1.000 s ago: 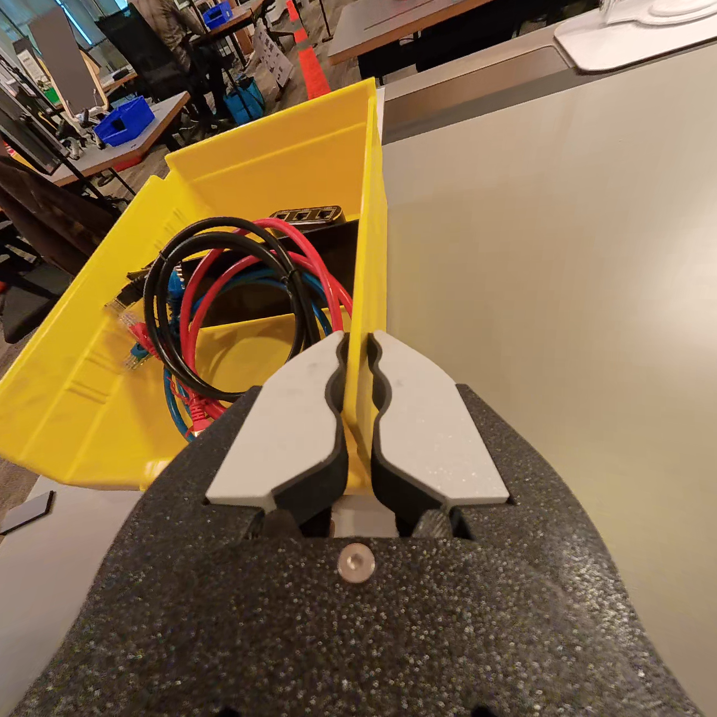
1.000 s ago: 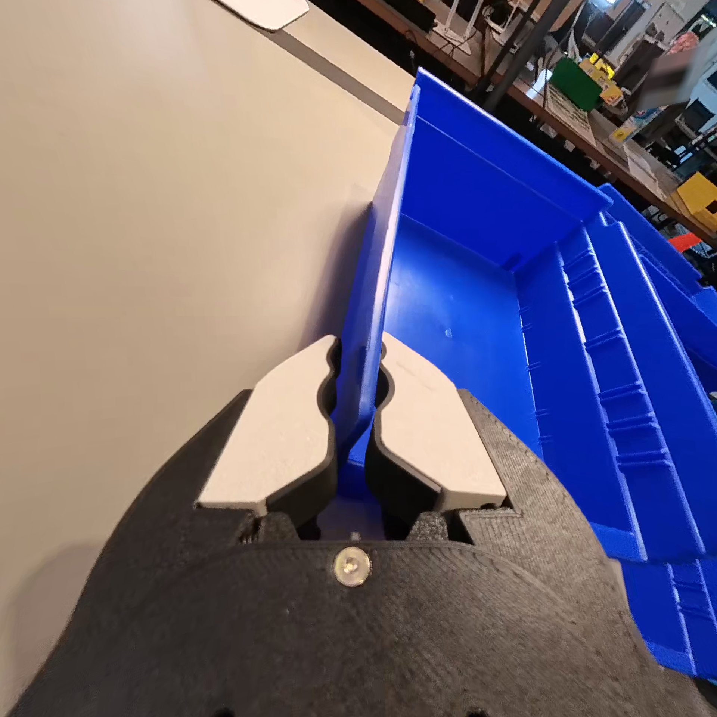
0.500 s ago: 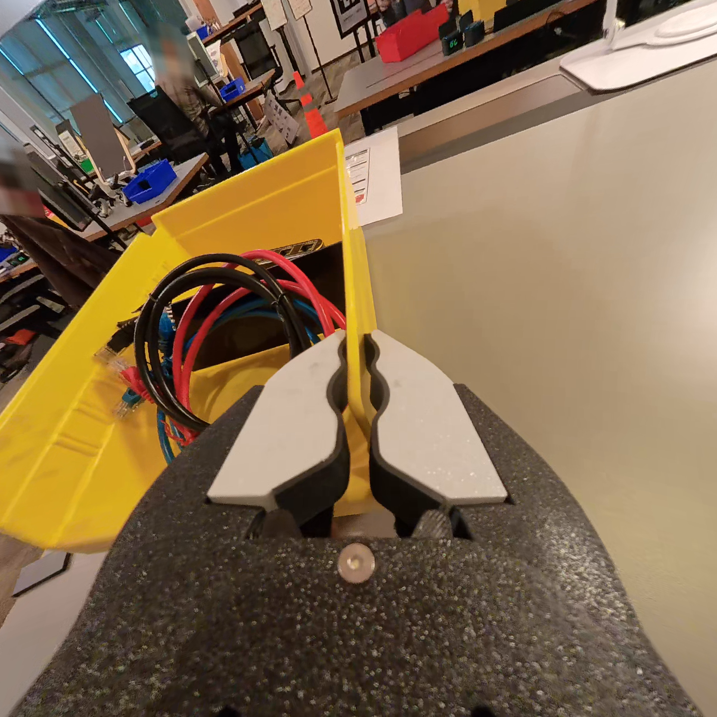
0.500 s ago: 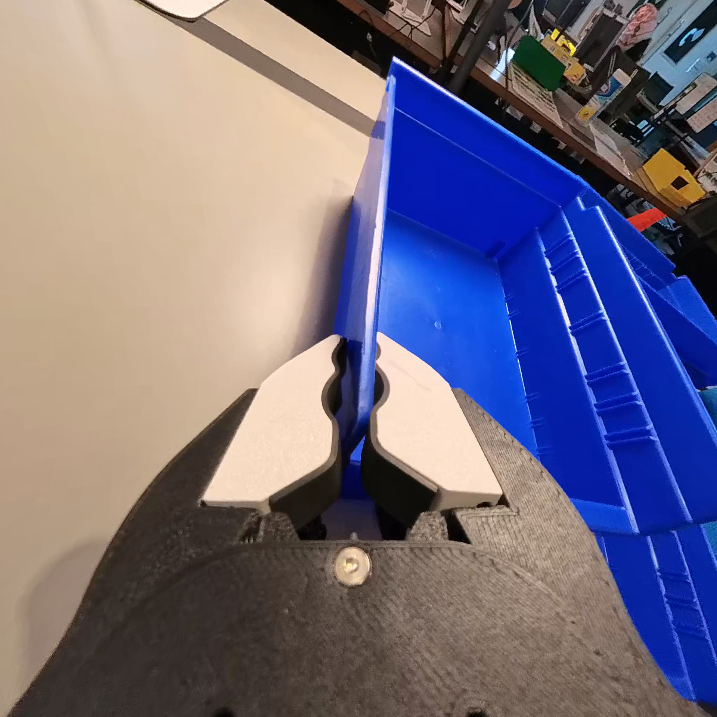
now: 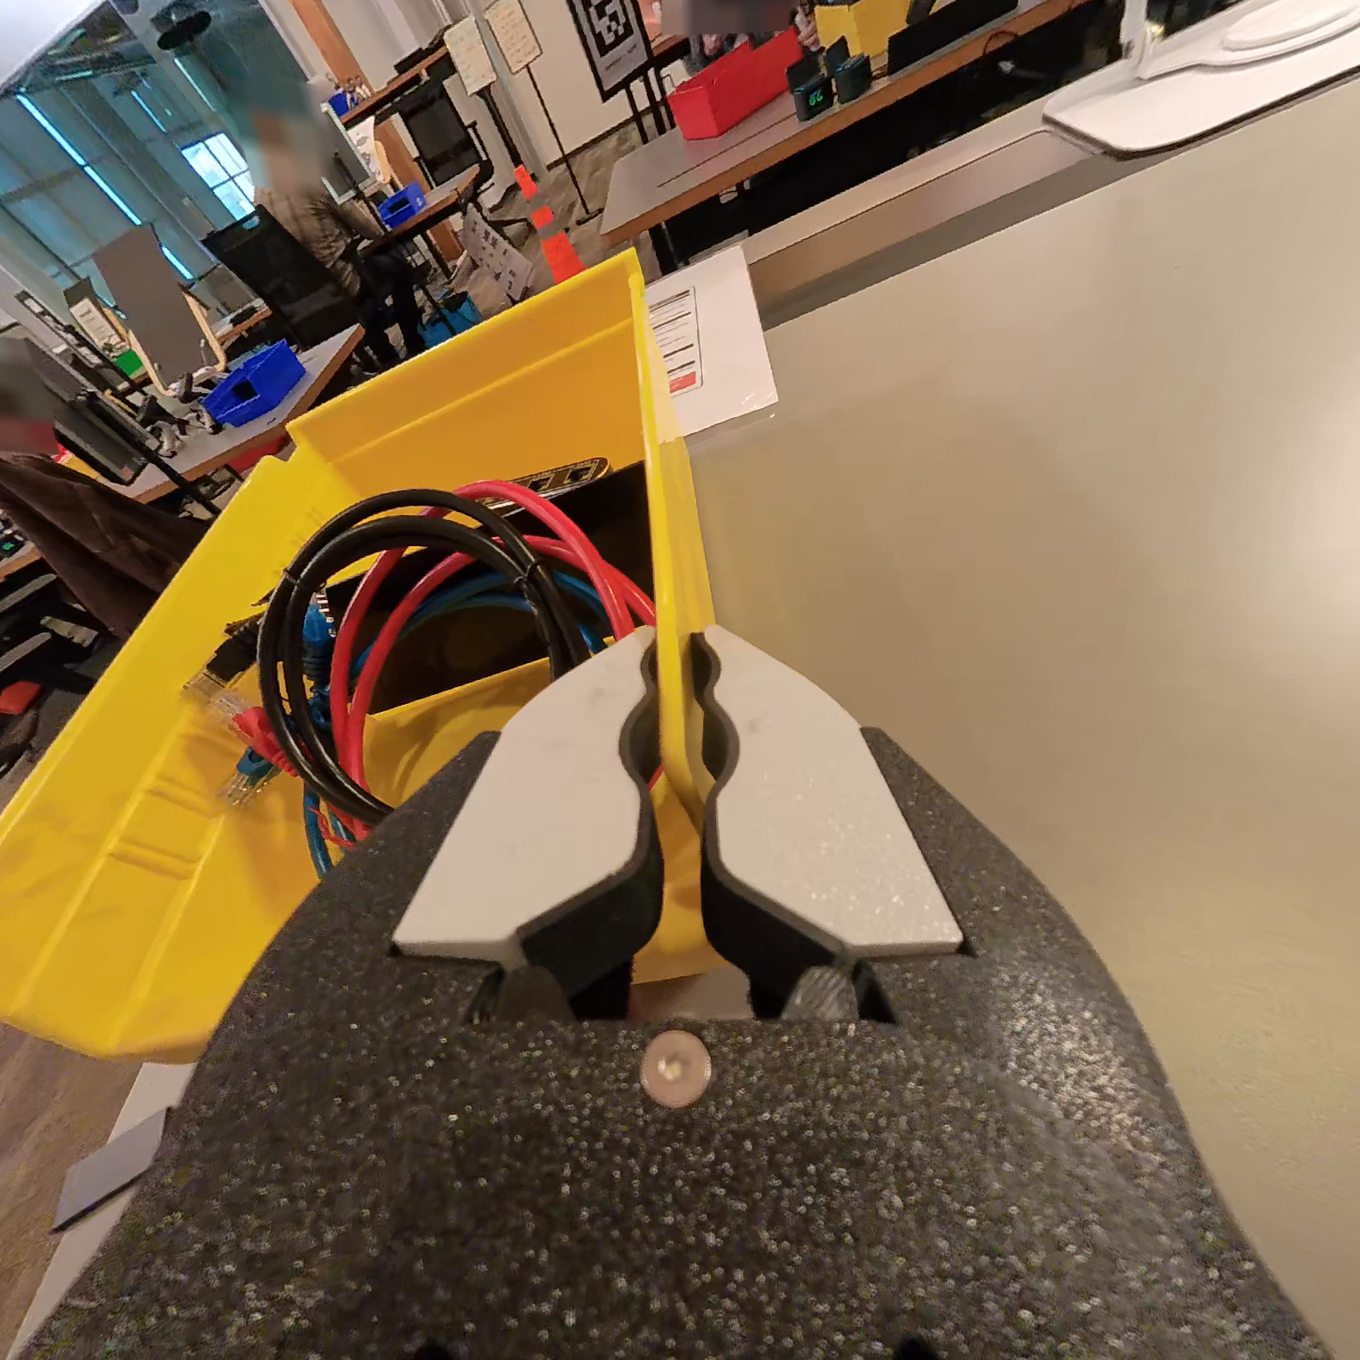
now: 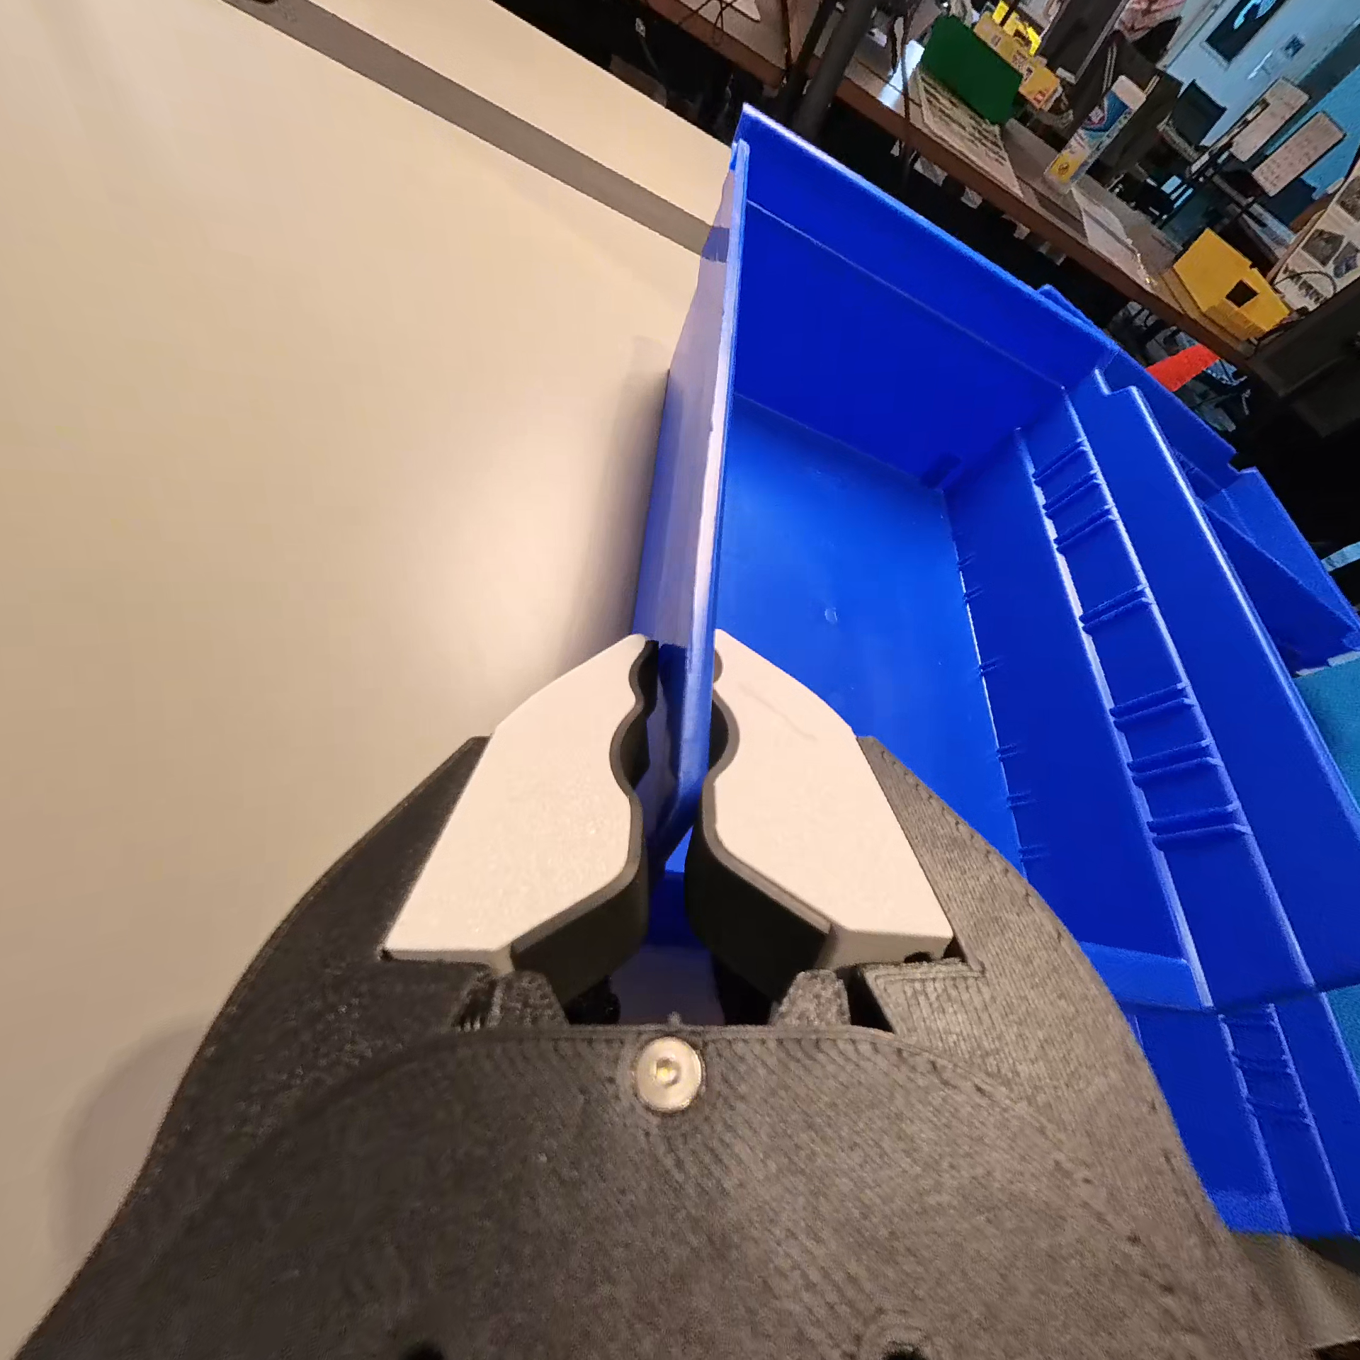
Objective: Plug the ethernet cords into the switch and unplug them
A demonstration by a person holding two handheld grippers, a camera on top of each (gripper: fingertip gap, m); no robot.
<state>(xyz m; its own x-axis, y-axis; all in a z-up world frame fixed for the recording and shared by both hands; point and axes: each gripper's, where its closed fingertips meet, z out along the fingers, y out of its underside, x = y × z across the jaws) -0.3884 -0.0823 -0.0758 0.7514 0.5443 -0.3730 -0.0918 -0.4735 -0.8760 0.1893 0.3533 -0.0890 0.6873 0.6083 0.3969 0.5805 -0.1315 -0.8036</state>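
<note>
Two bins are held, one by each gripper. The left gripper (image 5: 673,640) is closed on the right-hand side wall of a yellow bin (image 5: 471,397), the wall pinched between the two grey fingers (image 5: 559,795). Inside this bin, a coiled bundle of ethernet cords (image 5: 441,581) in black, red and blue is seen, with the plug ends lying toward the bin's left wall. A black switch (image 5: 544,475) lies behind the coil, against the far wall; only its upper edge is visible. No cord is seen plugged in. The yellow bin overhangs the table (image 5: 1030,589) edge on its left side. A white printed sheet (image 5: 710,342) lies on the table just beyond the bin's far right corner.

The right gripper (image 6: 681,647) is closed on the left-hand side wall of a blue bin (image 6: 883,589), which is observed to be empty. The wall is clamped between both fingers. More blue bins (image 6: 1266,736) are nested against its right side.
</note>
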